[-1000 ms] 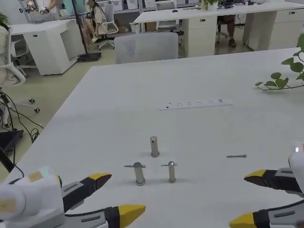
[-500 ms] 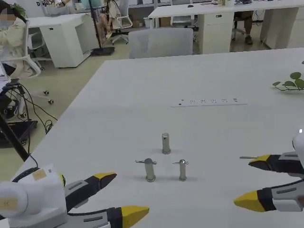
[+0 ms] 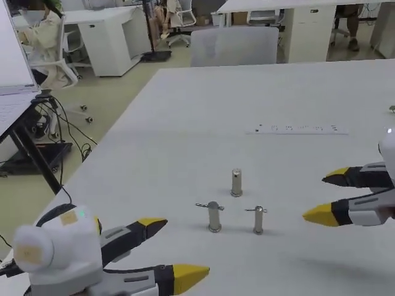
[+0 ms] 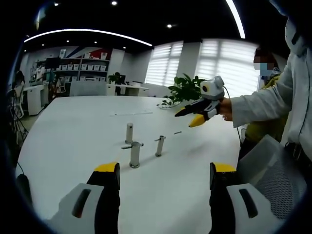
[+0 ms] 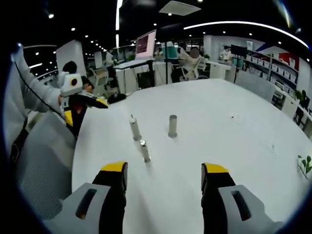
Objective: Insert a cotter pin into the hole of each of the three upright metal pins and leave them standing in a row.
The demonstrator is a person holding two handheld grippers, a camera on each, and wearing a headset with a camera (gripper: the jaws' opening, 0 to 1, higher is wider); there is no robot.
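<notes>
- While the two front upright grey metal pins (image 3: 214,216) each wear a thin wire cotter pin (image 3: 202,205) through the top, why is the back pin (image 3: 236,183) bare?
- Its cotter pin isn't in yet. The yellow-tipped left gripper (image 3: 185,245) and right gripper (image 3: 314,197) hang over the white table (image 3: 185,123), jaws wide, holding nothing. A tiny thin thing (image 4: 177,132) lies by the right one, maybe the last pin to grab.

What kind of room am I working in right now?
Most likely an open-plan office or lab. A large white worktable stands among white desks with drawer units. A grey-backed office chair stands at its far edge, and slatted window blinds line one wall.
</notes>
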